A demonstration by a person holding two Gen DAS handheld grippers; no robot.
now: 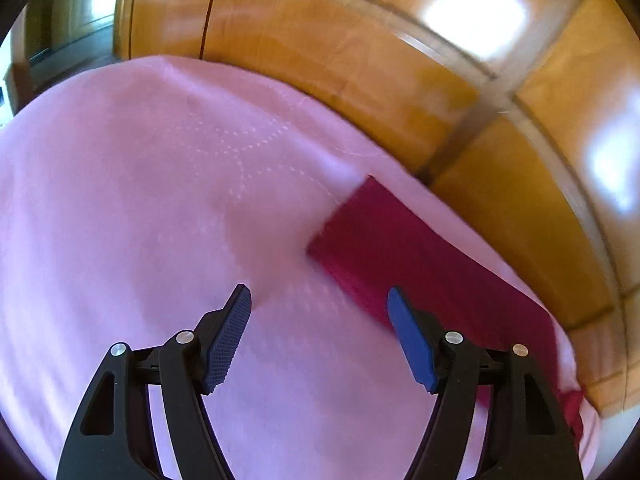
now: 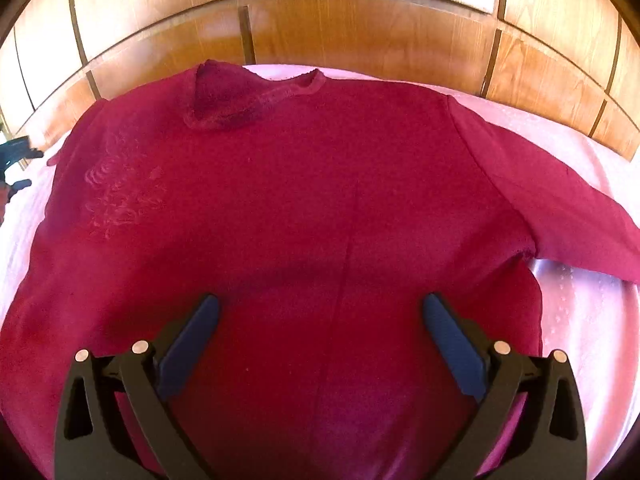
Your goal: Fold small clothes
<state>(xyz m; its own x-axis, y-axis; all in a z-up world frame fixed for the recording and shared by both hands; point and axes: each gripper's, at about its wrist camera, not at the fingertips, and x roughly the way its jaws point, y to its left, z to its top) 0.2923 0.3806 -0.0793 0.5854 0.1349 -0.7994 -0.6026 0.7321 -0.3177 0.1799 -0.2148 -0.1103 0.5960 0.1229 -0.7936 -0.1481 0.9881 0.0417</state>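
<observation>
A pink quilted bedspread (image 2: 592,152) runs up to a wooden panelled wall (image 2: 360,28). On the bedspread a crimson sweater (image 2: 304,200) lies spread flat, neckline toward the wall, one sleeve (image 1: 404,248) stretched sideways. Over the sweater's body the right gripper (image 2: 320,308) hangs with jaws wide apart, empty. The left gripper (image 1: 320,300), jaws partly open and empty, hovers over the bedspread beside that sleeve.
</observation>
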